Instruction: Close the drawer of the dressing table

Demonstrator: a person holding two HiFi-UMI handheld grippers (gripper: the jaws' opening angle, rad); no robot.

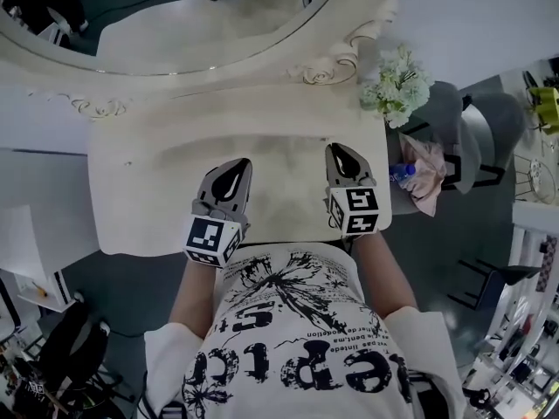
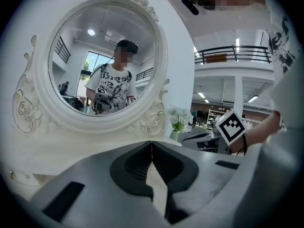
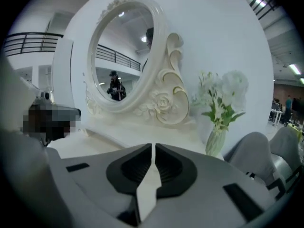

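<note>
Trouble was most likely to come from the drawer being out of sight. It sat somewhere under the front edge of the tabletop point(image 1: 175, 160), down by the person's tummy, and no view showed it. From above, nothing poked out past that edge, so my guess was that the drawer was shut or nearly shut, but I could not tell if a small gap was left. If a gap was left and nobody checked, the job would not be finished. A blind push from up high could also go wrong. Both grippers hung over the tabletop, near its front, so a quick drop toward the drawer could knock them on the edge. A hard shove could shake the whole table too. That might wobble the vase of flowers point(image 1: 397, 85) by the back right corner, beside the big round mirror point(image 1: 175, 24). The left gripper point(image 1: 234, 171) had its fingers point(image 2: 135, 163) closed tight, with the tips touching. Nothing was between them and they touched nothing. The right gripper point(image 1: 342, 160) had its fingers point(image 3: 171, 167) closed but for a thin crack at the tips. They were empty too and touched nothing. Both grippers pointed toward the mirror, not at the drawer.
</note>
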